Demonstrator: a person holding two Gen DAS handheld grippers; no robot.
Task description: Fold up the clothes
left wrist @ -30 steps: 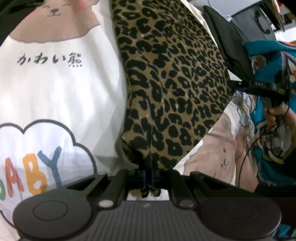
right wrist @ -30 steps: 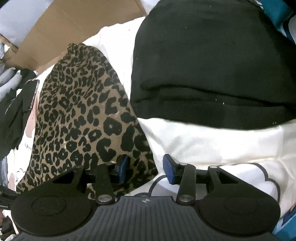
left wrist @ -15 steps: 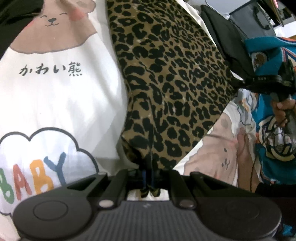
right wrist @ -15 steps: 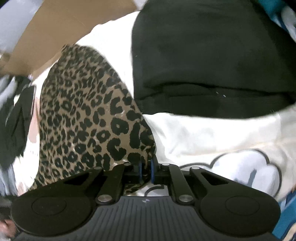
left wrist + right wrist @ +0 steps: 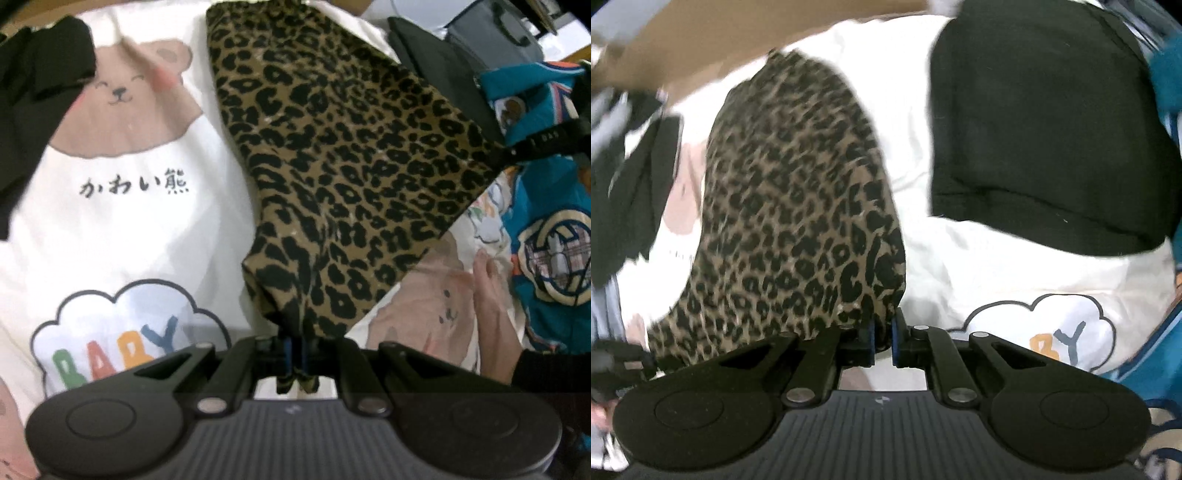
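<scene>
Leopard garment (image 5: 343, 173) lengthwise away from left claw (image 5: 297, 360)

left wrist: close, looking down along fingers | right wrist: close, facing opposite corner | shared: brown leopard-print garment (image 5: 343, 177) (image 5: 798, 206) on white bear-printed sheet (image 5: 129, 221) (image 5: 997, 266)

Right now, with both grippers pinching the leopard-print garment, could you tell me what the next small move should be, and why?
Probably draw the two grippers apart to tauten the edge. The left gripper and the right gripper each pinch a corner of the brown leopard-print garment, which looks bunched and sagging above the white bear-print sheet; a straight edge should fold cleanly.
</scene>
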